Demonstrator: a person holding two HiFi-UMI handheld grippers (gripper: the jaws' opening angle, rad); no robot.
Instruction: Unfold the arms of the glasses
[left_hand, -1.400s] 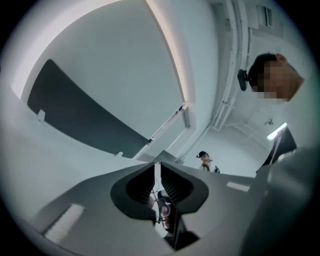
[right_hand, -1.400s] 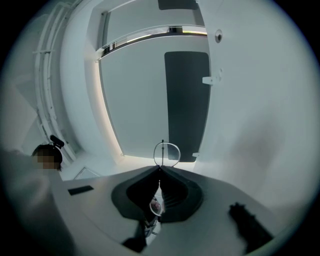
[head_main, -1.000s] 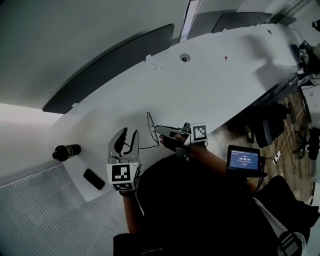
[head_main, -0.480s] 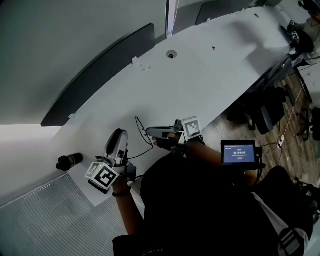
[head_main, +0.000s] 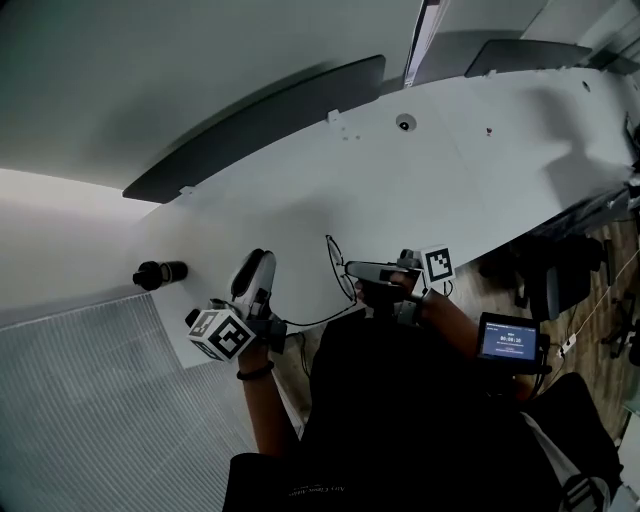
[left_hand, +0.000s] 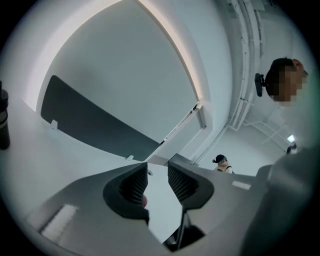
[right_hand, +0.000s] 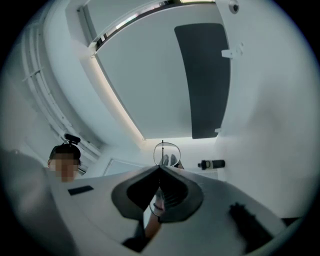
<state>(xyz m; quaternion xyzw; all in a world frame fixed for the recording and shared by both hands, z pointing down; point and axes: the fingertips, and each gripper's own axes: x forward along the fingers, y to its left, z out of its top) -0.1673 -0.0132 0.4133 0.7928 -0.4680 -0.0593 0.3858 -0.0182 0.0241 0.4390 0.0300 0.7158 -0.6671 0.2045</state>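
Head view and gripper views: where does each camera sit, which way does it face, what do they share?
Head view: on the person's head, looking steeply down at the table; shows both forearms, left gripper, right gripper.
Left gripper view: on the left gripper, looking across the table; jaws apart, just closed slightly, nothing between pads.
Right gripper view: on the right gripper, facing the dark panel; jaws shut on the glasses.
Shared: head and right gripper views both show glasses and bottle.

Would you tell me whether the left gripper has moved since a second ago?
Yes. The left gripper rolled, its marker cube swinging toward the black cylinder; its jaws, just closing slightly, pinch nothing.
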